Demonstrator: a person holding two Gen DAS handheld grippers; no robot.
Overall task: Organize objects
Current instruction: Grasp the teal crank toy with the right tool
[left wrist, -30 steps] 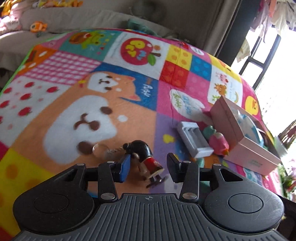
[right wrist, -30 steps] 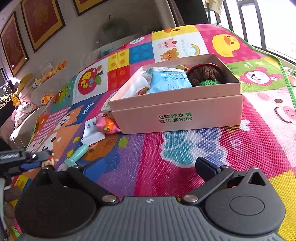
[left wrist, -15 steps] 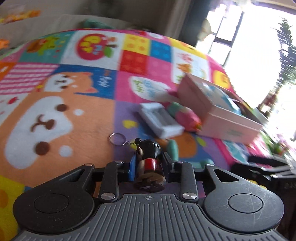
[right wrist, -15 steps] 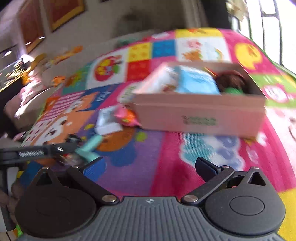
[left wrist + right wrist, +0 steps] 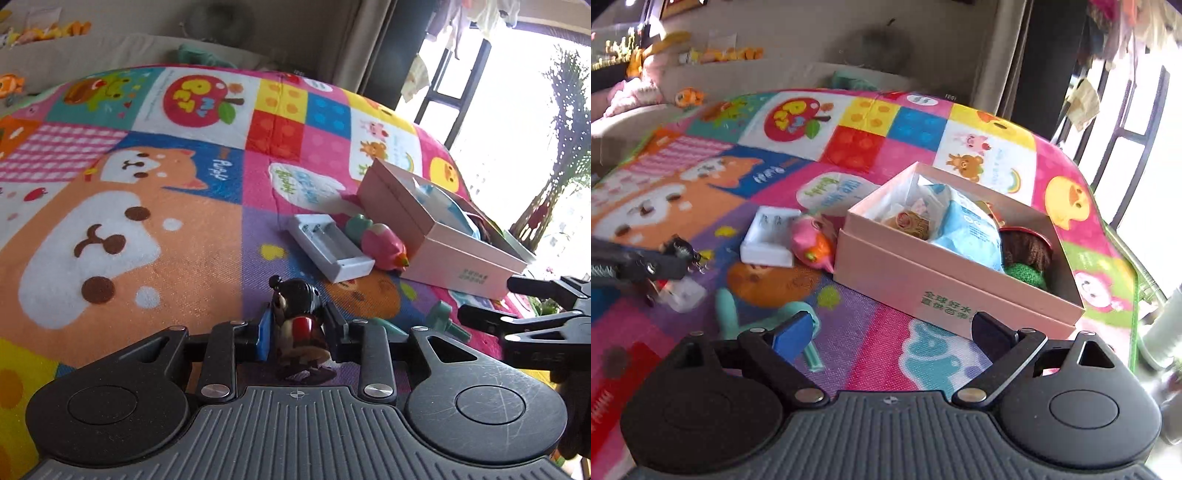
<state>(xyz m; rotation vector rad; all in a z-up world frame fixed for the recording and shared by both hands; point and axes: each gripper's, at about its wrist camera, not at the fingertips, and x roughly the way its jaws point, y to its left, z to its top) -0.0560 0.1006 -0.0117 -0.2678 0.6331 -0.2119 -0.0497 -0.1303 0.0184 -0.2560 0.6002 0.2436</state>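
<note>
My left gripper point(image 5: 297, 328) is shut on a small doll keychain point(image 5: 299, 317) with a black head and red body, held just above the play mat. It shows at the left of the right wrist view point(image 5: 677, 254). A pink open box point(image 5: 443, 236) lies to the right; in the right wrist view point(image 5: 945, 284) it holds a blue packet point(image 5: 967, 229), a round tin and a brown-and-green knitted toy point(image 5: 1028, 258). My right gripper point(image 5: 890, 328) is open and empty, low over the mat in front of the box.
A white battery charger point(image 5: 330, 247) and a pink fruit-shaped toy point(image 5: 382, 245) lie left of the box. A teal toy tool point(image 5: 768, 314) lies by my right gripper's left finger. A sofa with plush toys point(image 5: 713, 55) runs behind the mat.
My left gripper closed on the doll keychain and lifted it off the mat. My right gripper swung left and nearer the box, now viewing it from its corner.
</note>
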